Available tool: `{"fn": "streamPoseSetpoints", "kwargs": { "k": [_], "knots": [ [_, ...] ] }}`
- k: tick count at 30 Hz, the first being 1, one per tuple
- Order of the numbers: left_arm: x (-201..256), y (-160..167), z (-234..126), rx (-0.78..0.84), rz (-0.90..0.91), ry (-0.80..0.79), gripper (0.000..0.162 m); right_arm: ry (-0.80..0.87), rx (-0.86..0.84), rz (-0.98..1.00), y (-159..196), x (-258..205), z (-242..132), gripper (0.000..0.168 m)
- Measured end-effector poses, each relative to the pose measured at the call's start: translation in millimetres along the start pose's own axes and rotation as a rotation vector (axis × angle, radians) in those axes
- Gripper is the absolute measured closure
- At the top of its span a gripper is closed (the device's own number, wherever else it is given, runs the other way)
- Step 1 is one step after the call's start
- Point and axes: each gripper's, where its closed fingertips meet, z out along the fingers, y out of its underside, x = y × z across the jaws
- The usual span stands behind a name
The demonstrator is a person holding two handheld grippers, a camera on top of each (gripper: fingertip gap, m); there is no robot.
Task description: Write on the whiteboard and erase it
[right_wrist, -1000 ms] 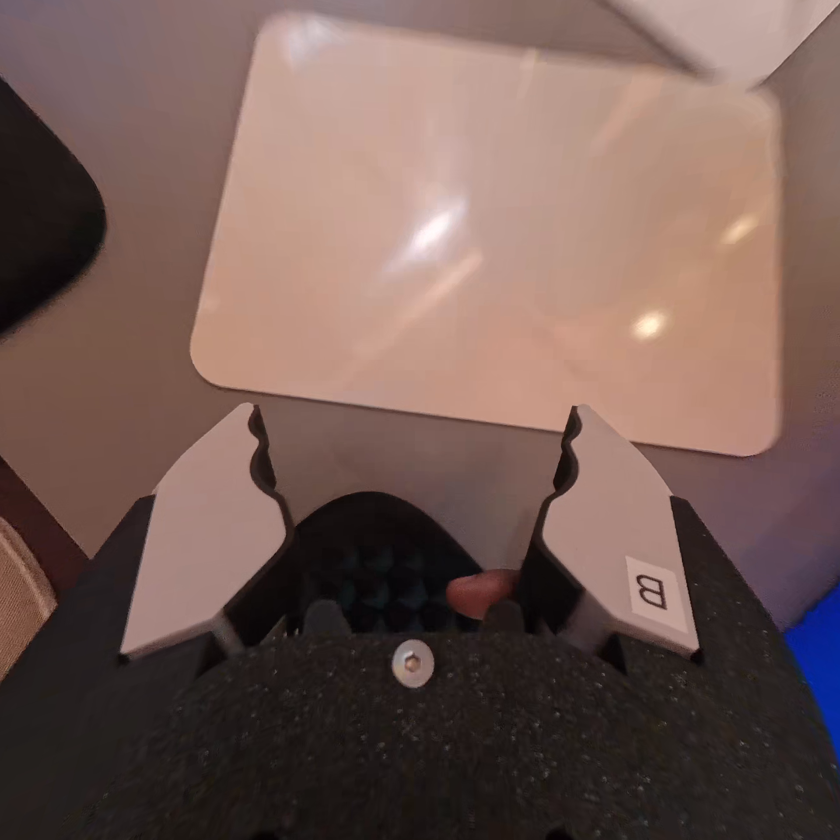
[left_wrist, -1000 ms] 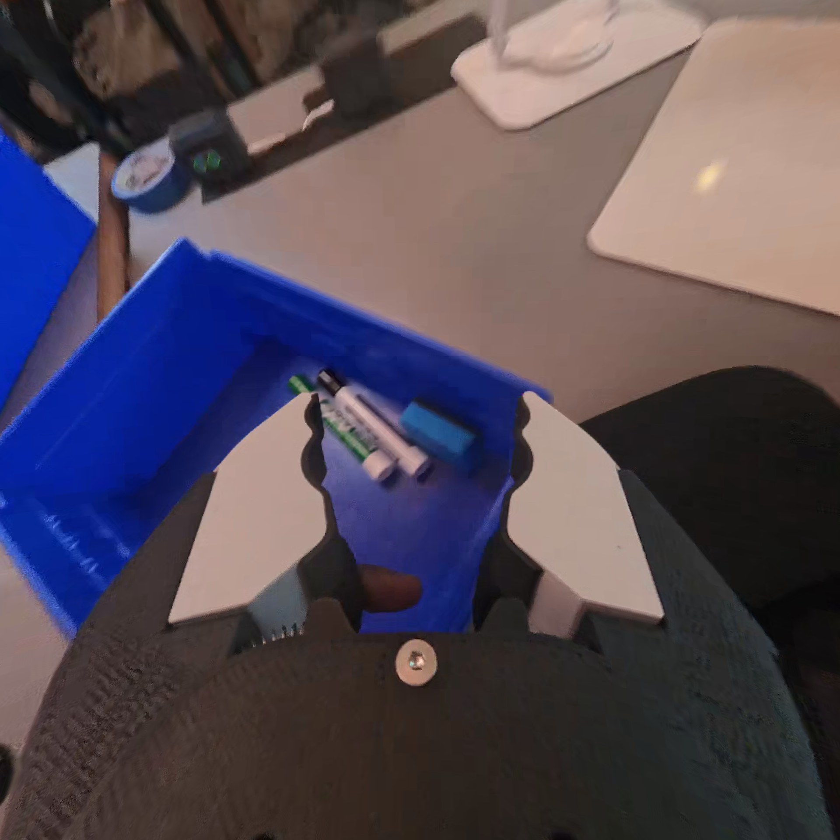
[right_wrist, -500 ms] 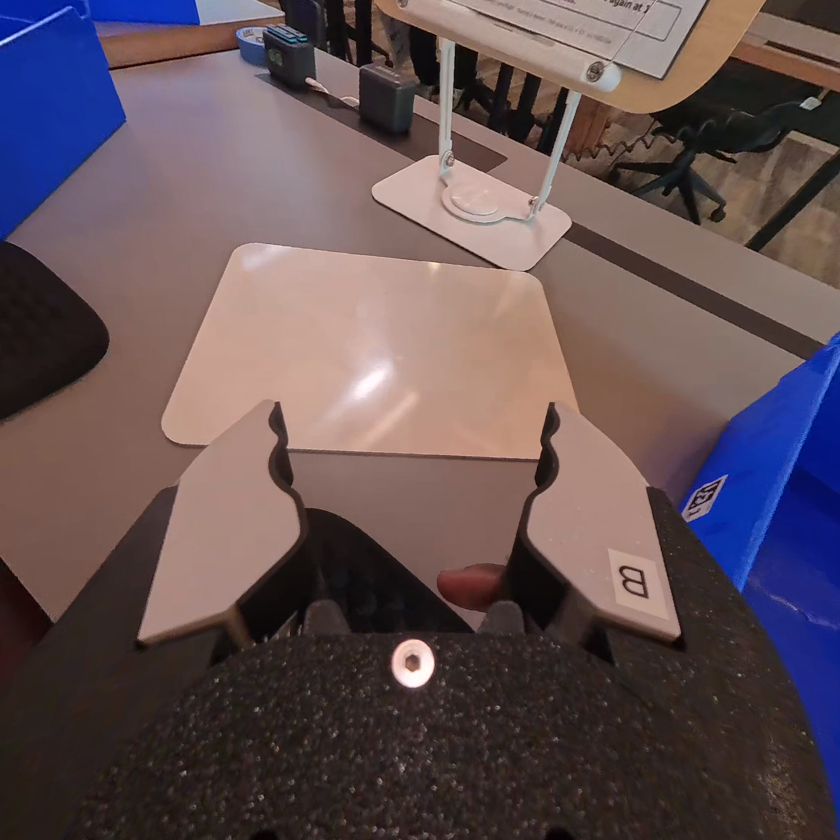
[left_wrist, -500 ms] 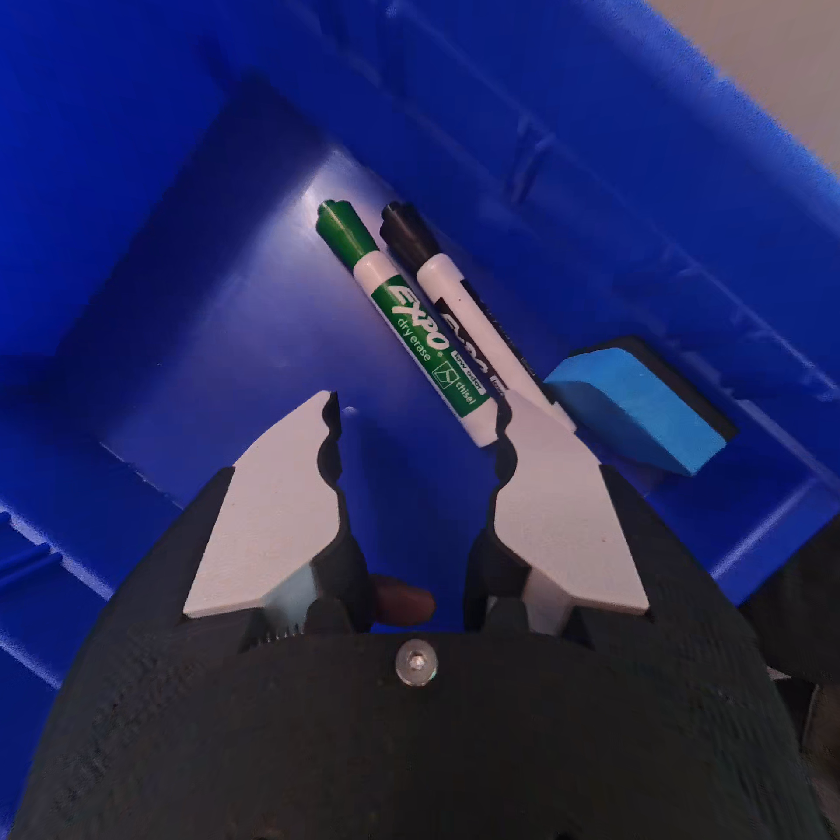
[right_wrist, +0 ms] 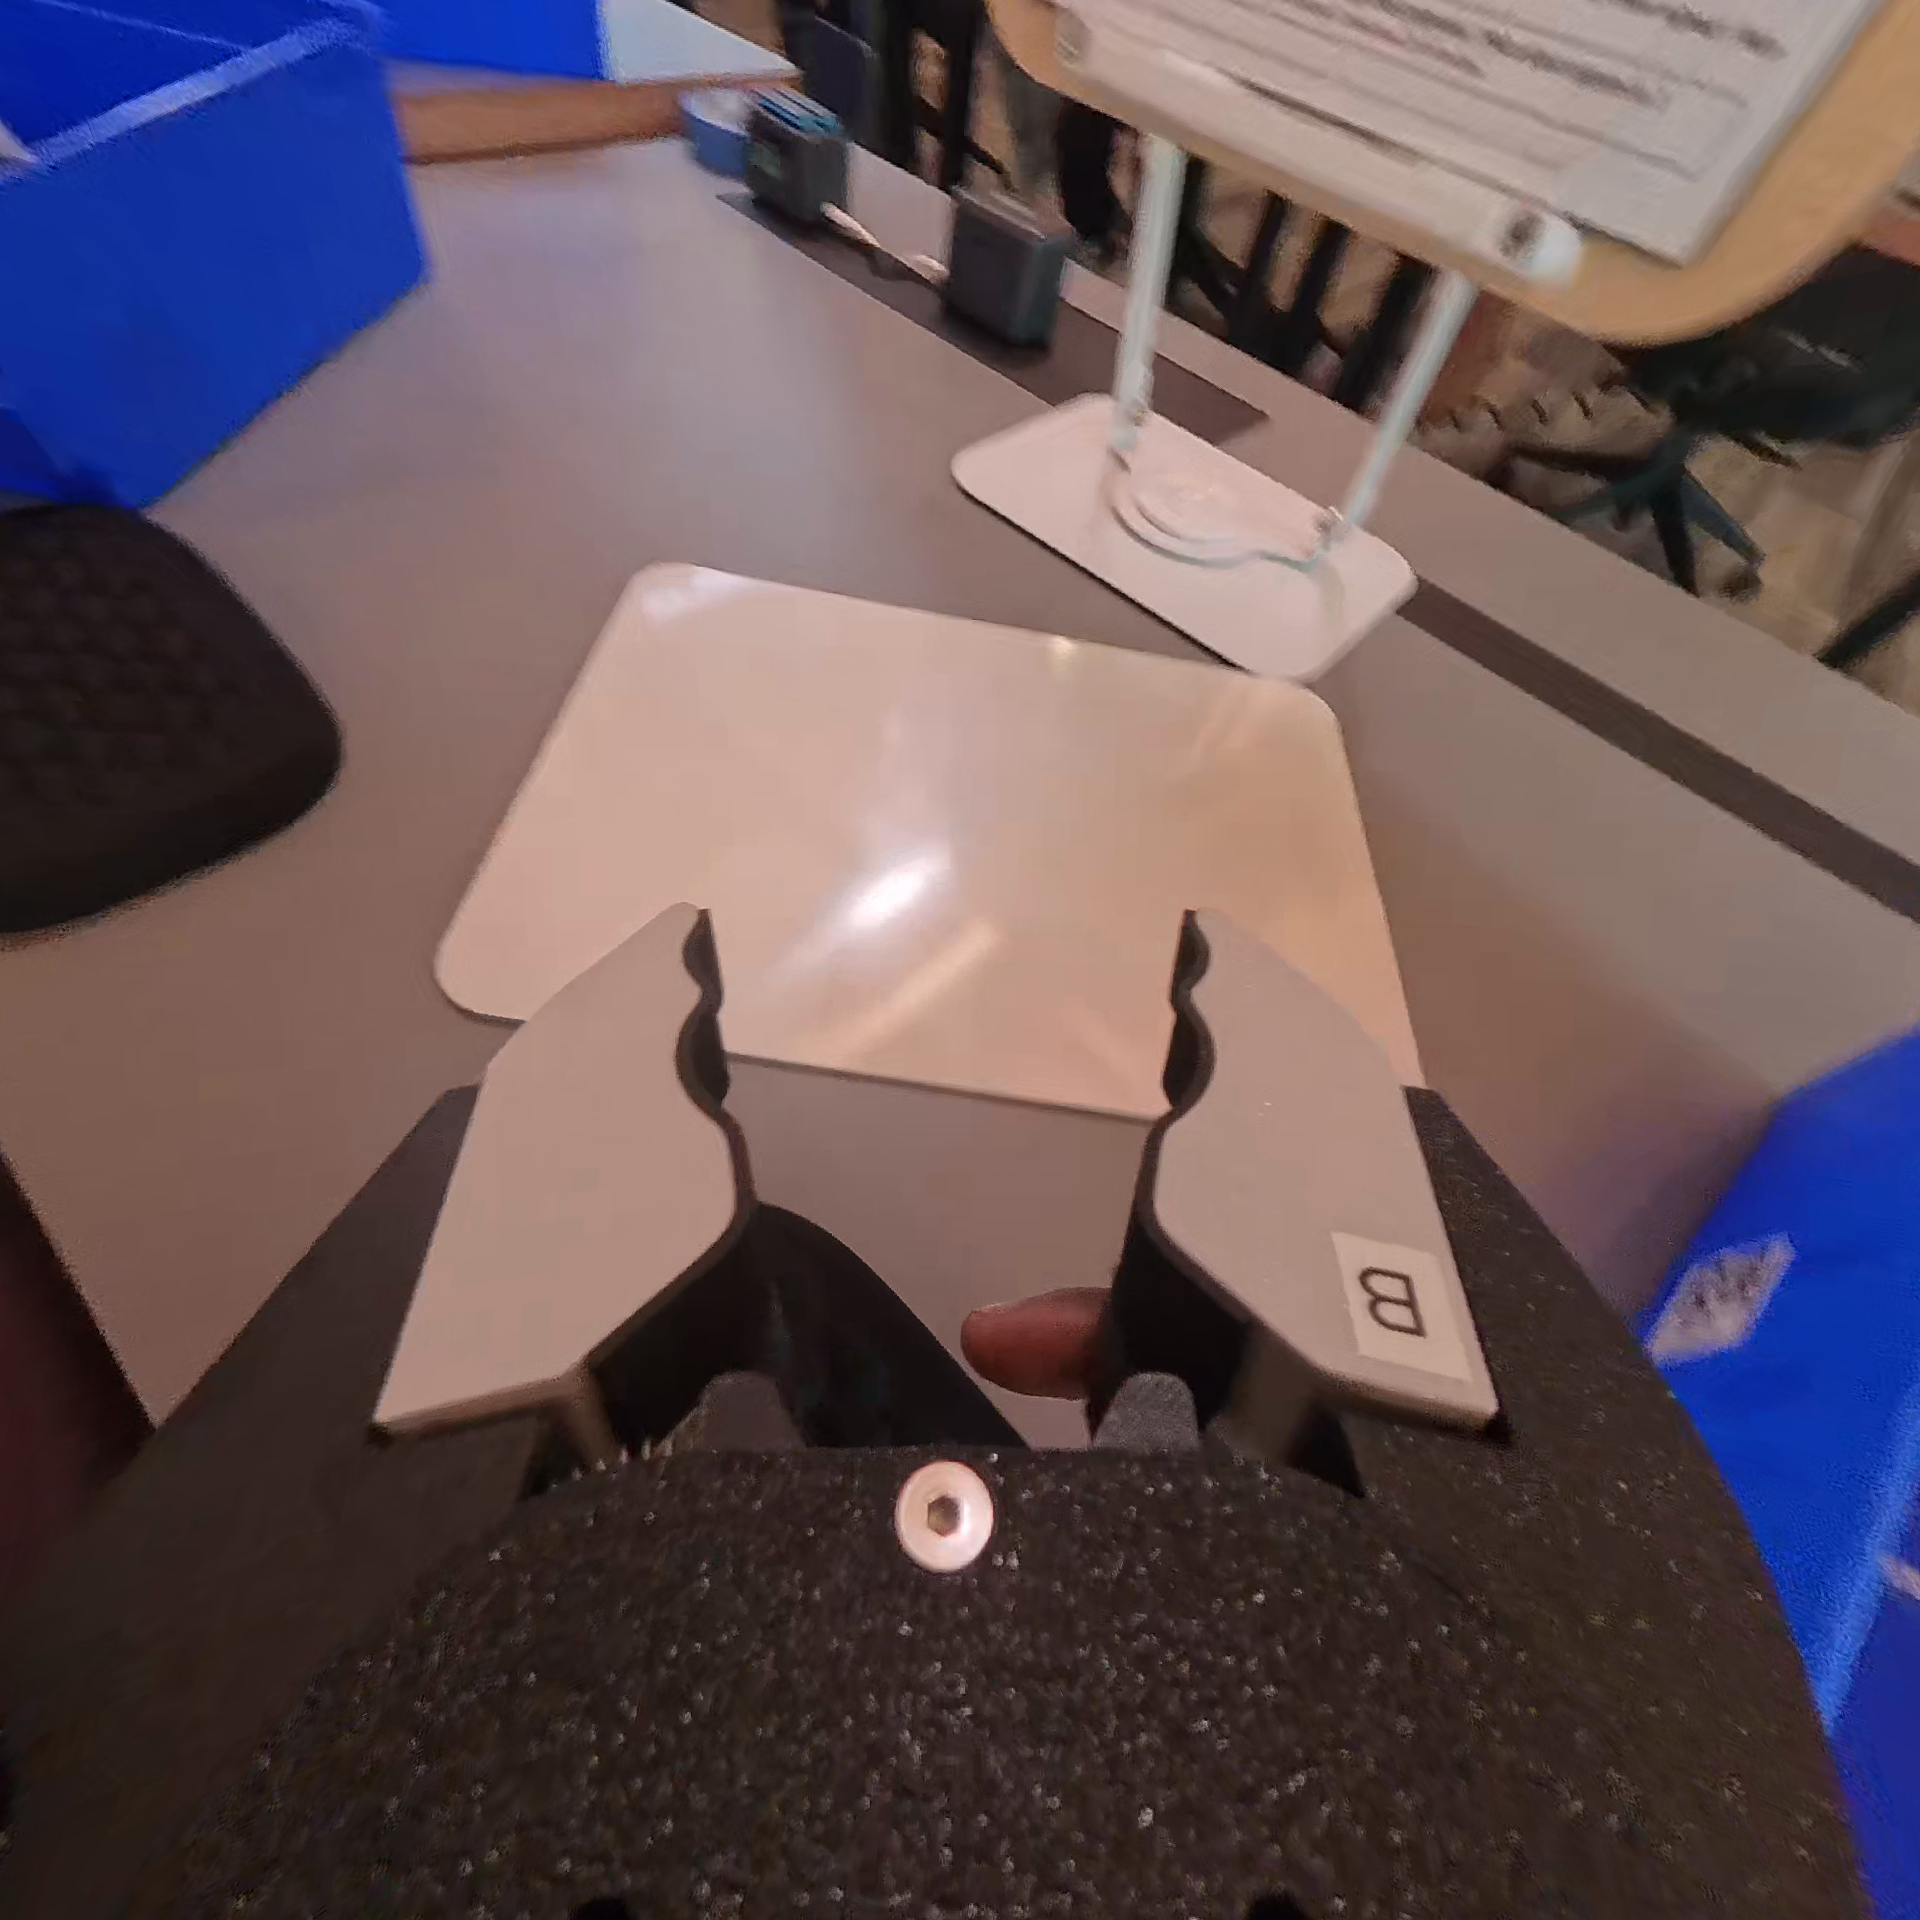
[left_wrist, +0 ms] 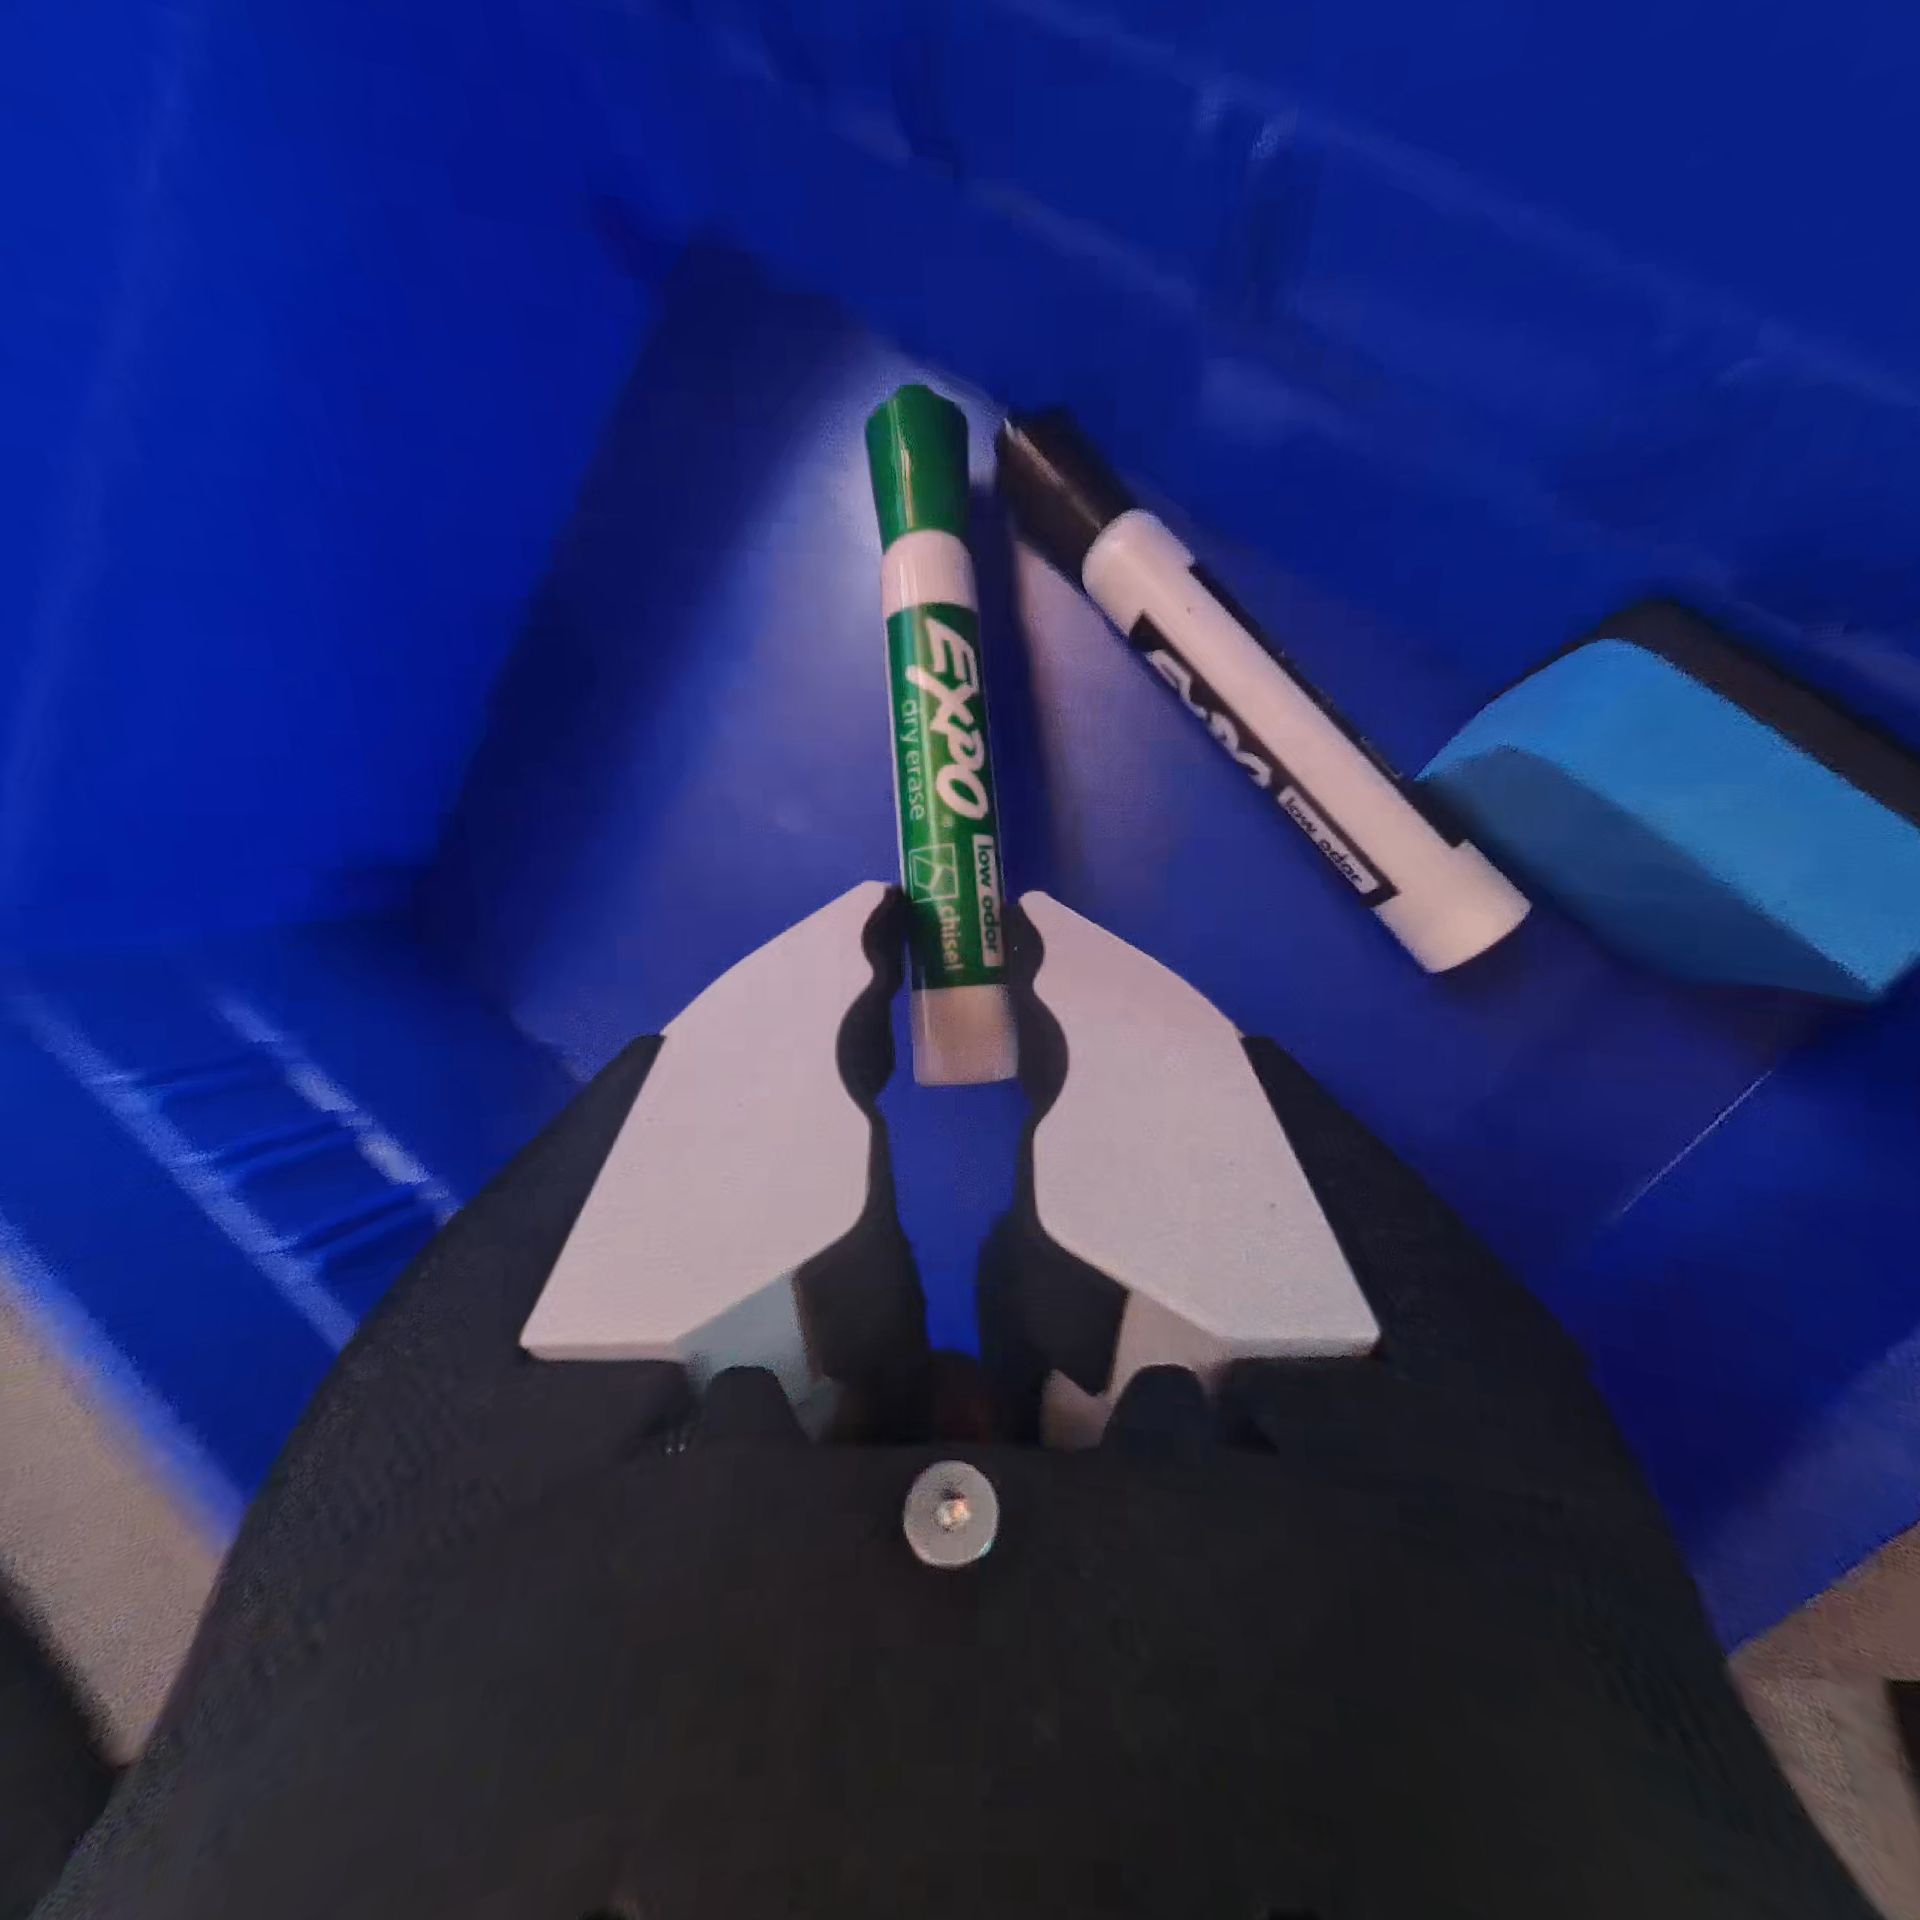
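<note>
Blue bin (left_wrist: pixel 312 520) interior: left gripper (left_wrist: pixel 951 914) clamped on green marker (left_wrist: pixel 935 707); black marker (left_wrist: pixel 1278 727), blue eraser (left_wrist: pixel 1683 831) alongside. Grey table (right_wrist: pixel 623 436): whiteboard (right_wrist: pixel 935 810) flat, blank; right gripper (right_wrist: pixel 945 935) spread wide, empty, above near edge.

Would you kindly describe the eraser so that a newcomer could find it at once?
Look inside the blue bin. On its floor lies a black-capped marker; at that marker's white end sits the eraser. It is the only blocky thing there: a light blue foam wedge on a black backing.
</note>
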Motion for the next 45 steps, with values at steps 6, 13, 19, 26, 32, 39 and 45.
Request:
{"fn": "streamPoseSetpoints", "kwargs": {
  "k": [6,13,19,26,32,39,45],
  "knots": [
    [-10.5,-77.1,-96.4,0.164,0.523,-0.399,0.143,-0.182,0.159,-0.365,-47.6,-52.0,24.5,0.103],
    [76.2,-163.6,-169.7,0.349,1.192,-0.587,0.143,-0.413,0.353,-0.518,-127.1,-109.9,60.6,0.109],
    [179.1,-178.0,-166.0,0.426,1.59,-0.458,0.143,-0.552,0.254,-0.668,-147.7,-143.7,99.2,0.118],
    [227.9,-184.9,-169.2,0.51,1.718,-0.335,0.143,-0.65,0.079,-0.787,-119.7,-167.0,132.6,0.154],
    [218.2,-223.3,-198.3,0.981,0.891,-0.081,0.112,-0.646,0.368,-0.37,-159.7,-132.3,108.6,0.154],
    [275.9,-229.7,-183.4,1.233,0.249,0.508,0.107,-0.86,0.713,0.258,-198.2,-106.1,58.0,0.154],
    [306.1,-236.1,-179.4,1.253,0.409,0.499,0.135,-0.842,0.704,0.197,-181.4,-119.4,54.2,0.154]
  ]
}}
